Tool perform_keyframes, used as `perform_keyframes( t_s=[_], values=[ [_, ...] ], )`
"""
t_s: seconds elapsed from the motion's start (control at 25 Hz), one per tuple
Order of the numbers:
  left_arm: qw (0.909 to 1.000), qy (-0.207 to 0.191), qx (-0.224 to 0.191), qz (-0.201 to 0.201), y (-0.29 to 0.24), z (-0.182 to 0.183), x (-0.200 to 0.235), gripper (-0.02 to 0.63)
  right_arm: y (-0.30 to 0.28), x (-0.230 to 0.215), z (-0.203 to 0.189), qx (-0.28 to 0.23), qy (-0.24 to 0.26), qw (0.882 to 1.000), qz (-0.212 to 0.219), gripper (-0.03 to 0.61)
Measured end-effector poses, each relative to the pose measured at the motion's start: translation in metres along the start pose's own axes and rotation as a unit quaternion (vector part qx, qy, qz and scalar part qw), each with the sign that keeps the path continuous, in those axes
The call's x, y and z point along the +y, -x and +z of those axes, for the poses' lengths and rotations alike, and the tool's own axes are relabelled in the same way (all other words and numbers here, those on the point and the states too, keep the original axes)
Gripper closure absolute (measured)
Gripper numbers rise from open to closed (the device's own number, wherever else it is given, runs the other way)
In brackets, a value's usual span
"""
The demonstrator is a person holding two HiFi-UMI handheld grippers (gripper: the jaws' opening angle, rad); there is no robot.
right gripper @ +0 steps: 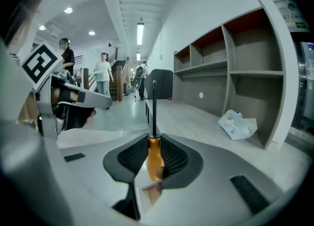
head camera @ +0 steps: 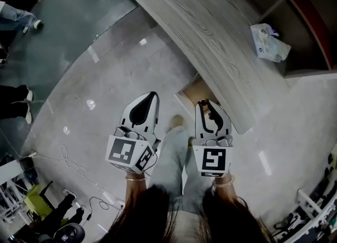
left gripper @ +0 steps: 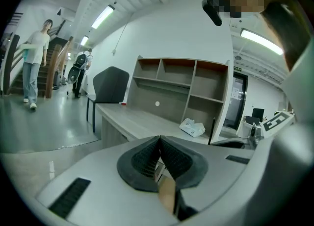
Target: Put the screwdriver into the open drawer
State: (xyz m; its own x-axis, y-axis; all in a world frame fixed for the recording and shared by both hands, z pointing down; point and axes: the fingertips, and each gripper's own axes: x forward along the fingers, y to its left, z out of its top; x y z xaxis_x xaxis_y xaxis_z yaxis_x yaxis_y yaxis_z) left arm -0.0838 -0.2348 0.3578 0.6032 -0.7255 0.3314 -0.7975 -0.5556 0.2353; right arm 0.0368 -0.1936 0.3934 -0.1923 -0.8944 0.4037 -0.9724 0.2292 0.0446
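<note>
My right gripper (right gripper: 155,144) is shut on the screwdriver (right gripper: 155,159). Its orange handle sits between the pads and its black shaft (right gripper: 154,107) points straight out past the jaws. In the head view the right gripper (head camera: 205,105) hovers at the near edge of the wooden desk (head camera: 210,31), just beside the open drawer (head camera: 190,93), whose light brown inside shows under the desk edge. My left gripper (head camera: 151,97) is held to the left of the drawer over the floor. Its jaws (left gripper: 160,140) are shut with nothing between them.
A white plastic bag (head camera: 269,42) lies on the desk near the shelf unit (right gripper: 235,68). A black chair (left gripper: 110,87) stands at the desk's far end. People stand on the floor at the left (head camera: 16,18). Cables (head camera: 73,165) trail across the floor at the lower left.
</note>
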Motion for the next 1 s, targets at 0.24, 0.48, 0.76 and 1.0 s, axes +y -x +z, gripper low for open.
perform_keyframes(
  t_s=[0.24,0.48,0.76,1.0],
  values=[
    [0.9998,0.006,0.018,0.0,-0.013,-0.027,0.02,0.597,-0.02,0.005,-0.038,0.032,0.009,0.999,-0.005,0.488],
    [0.9993,0.006,0.037,0.002,-0.031,-0.058,0.038,0.597,-0.043,0.004,-0.08,0.059,0.029,0.998,-0.007,0.488],
    [0.9985,0.013,0.053,0.003,-0.049,-0.091,0.051,0.597,-0.062,-0.002,-0.129,0.096,0.042,0.994,-0.01,0.488],
    [0.9985,0.01,0.054,0.001,-0.062,-0.109,0.055,0.597,-0.073,-0.01,-0.164,0.116,0.048,0.992,-0.01,0.488]
  ],
)
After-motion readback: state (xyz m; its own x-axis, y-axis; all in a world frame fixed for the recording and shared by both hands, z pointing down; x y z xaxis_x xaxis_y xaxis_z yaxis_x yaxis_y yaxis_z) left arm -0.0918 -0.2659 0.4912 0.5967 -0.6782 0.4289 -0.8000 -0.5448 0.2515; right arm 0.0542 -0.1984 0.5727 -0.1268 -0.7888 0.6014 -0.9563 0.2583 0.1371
